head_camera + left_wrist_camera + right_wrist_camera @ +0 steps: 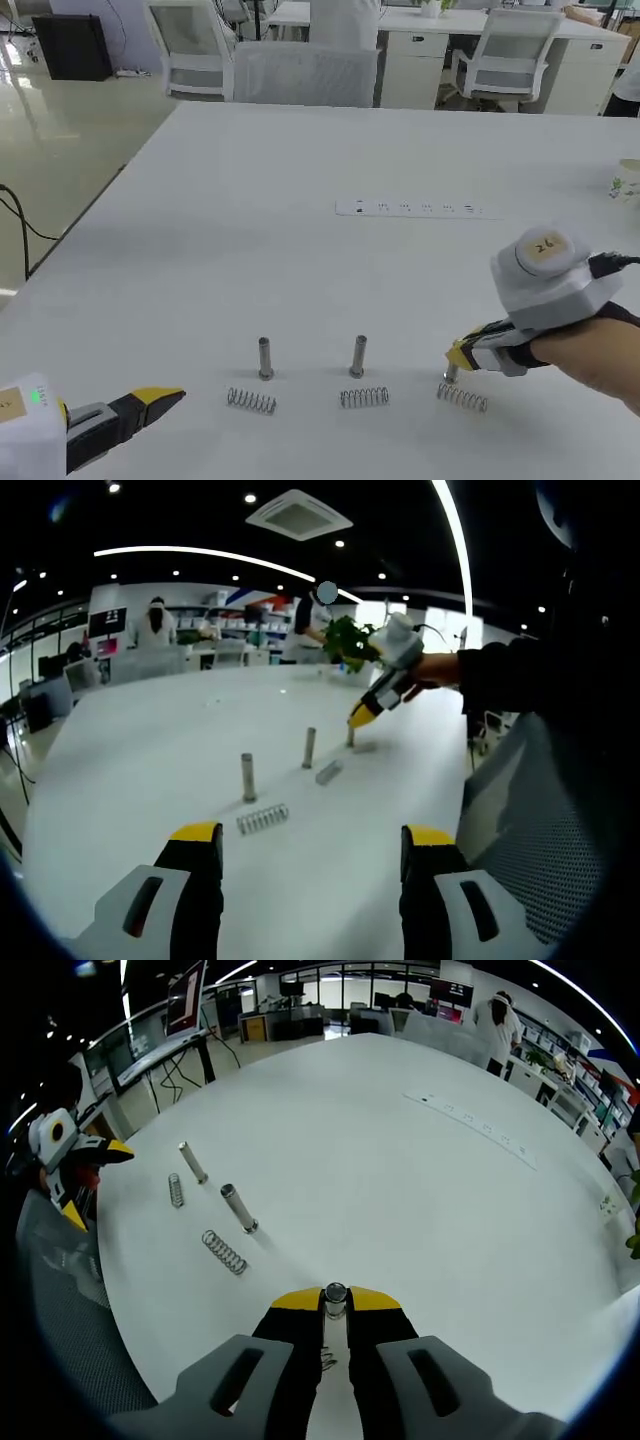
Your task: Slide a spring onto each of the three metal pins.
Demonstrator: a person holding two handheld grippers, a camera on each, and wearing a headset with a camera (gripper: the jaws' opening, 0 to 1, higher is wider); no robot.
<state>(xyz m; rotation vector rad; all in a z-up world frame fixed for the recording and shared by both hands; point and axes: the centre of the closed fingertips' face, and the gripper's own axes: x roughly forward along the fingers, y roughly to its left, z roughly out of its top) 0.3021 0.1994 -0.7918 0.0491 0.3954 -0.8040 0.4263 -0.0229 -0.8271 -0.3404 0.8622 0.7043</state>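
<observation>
My left gripper hovers low over the near edge of the table, jaws wide apart and holding nothing. Just beyond it, three springs lie on their sides in a row: left spring, middle spring, right spring. Behind each stands its pin, all bare: left pin, middle pin and right pin. My right gripper pinches the right pin near its top, jaws nearly together. That hold blocks the pin's free end (a spring cannot pass my jaws). I judge I should steady it lower down. Then the left gripper can take the right spring by one end and line its bore up squarely before sliding.
</observation>
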